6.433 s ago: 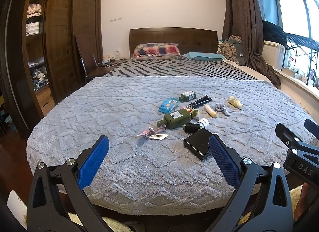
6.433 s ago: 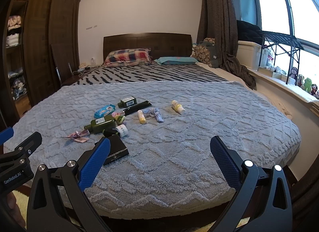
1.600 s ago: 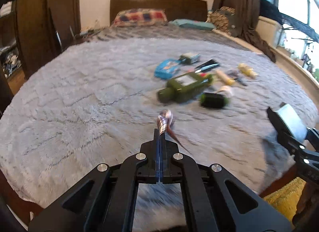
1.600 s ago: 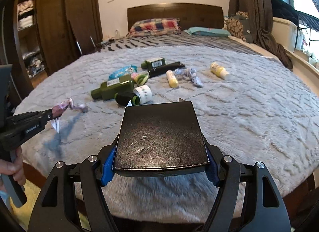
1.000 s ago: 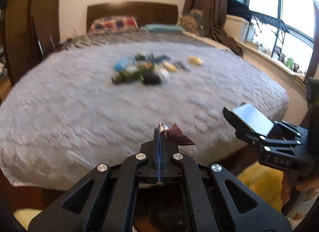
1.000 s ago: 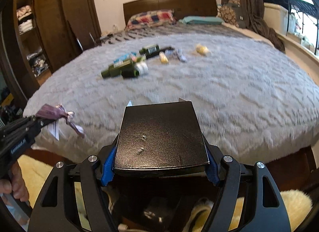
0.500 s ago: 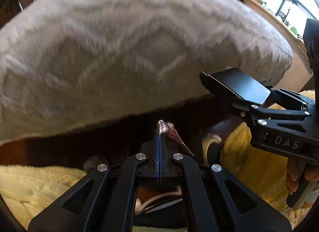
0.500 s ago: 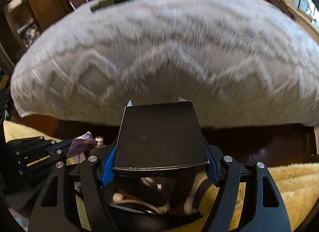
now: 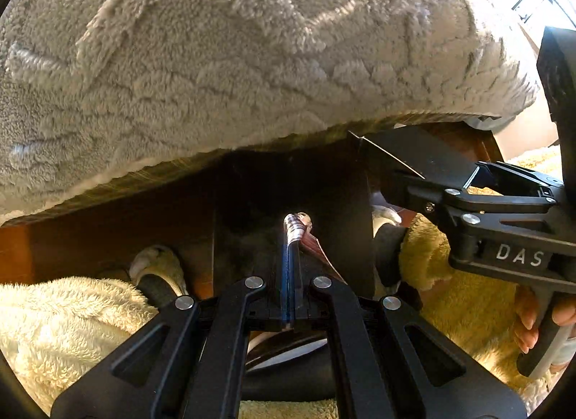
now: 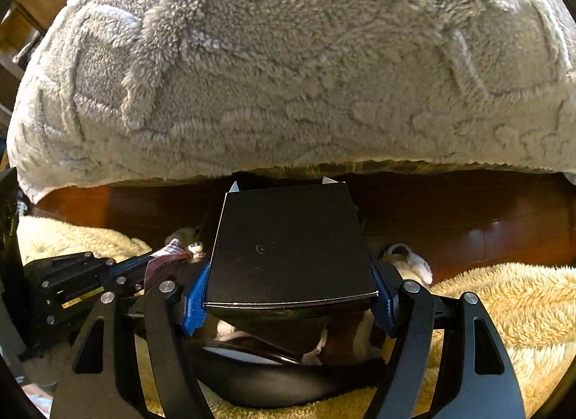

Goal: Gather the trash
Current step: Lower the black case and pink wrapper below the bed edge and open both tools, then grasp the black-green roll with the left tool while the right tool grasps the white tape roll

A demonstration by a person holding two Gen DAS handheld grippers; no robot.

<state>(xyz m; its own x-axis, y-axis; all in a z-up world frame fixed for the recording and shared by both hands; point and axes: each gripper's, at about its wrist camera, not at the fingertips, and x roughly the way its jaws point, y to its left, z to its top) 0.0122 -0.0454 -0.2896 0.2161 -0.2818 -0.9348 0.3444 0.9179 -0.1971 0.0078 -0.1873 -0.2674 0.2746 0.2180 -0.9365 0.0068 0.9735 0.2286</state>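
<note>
My left gripper [image 9: 290,244] is shut on a crumpled purple and silver wrapper [image 9: 298,227], which sticks out past the closed fingertips. In the right wrist view the same wrapper [image 10: 169,257] shows at the left, in the left gripper [image 10: 138,267]. My right gripper [image 10: 289,296] is shut on a flat black box [image 10: 291,242], its blue pads [image 10: 196,298] pressing both sides. The left wrist view has the black box [image 9: 414,156] and right gripper [image 9: 453,175] at the right. Both grippers point steeply down below the bed's edge, over a dark round bin [image 10: 288,386].
The grey fleece blanket [image 10: 288,76] hangs over the bed's edge across the top. Below it run the brown wooden bed base [image 10: 468,217] and a yellow fluffy rug [image 10: 504,303]. Slipper-like shapes [image 10: 410,257] lie by the rug. A hand [image 9: 529,325] holds the right gripper's handle.
Both grippers have sunk and tipped downward, from above the bed to below its edge, over the rug and the dark bin. The wrapper and the black box stay gripped.
</note>
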